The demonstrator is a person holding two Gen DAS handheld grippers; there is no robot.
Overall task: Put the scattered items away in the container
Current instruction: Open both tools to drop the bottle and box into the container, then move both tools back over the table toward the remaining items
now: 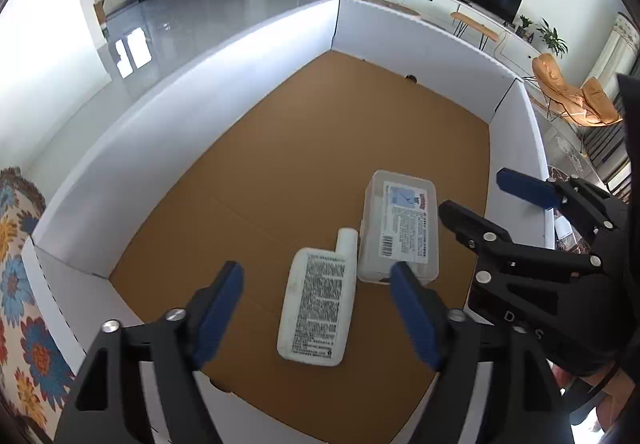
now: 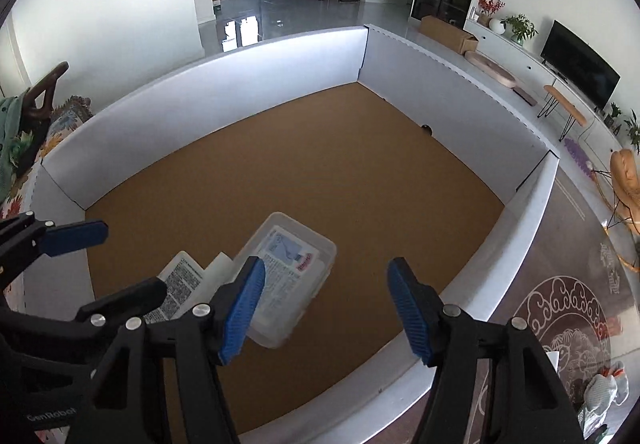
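— Grippers first: how do they stand?

— Both spread wide, nothing between the blue pads. The left gripper [image 1: 316, 308] fills the bottom of its own view; the right gripper [image 2: 326, 308] does the same in its view.

— And the things being tidied?

— Two lie on the brown floor of the big white-walled cardboard container [image 1: 224, 116]. A flat white plastic bottle with black printed text [image 1: 316, 308] lies on its side in the lower middle of the left view, cap pointing up the frame. A clear rectangular plastic box with a printed label [image 1: 400, 224] lies just right of it, touching near the bottle's cap.

— From the other camera?

— The box [image 2: 288, 276] sits lower centre, partly behind the right gripper's left pad. The bottle [image 2: 182, 284] shows at lower left, mostly hidden by the left gripper [image 2: 96, 268].

— Anything outside the container?

— A flowered cloth [image 1: 16, 284] at the left edge, and a patterned dark rug [image 2: 568, 308] at lower right.
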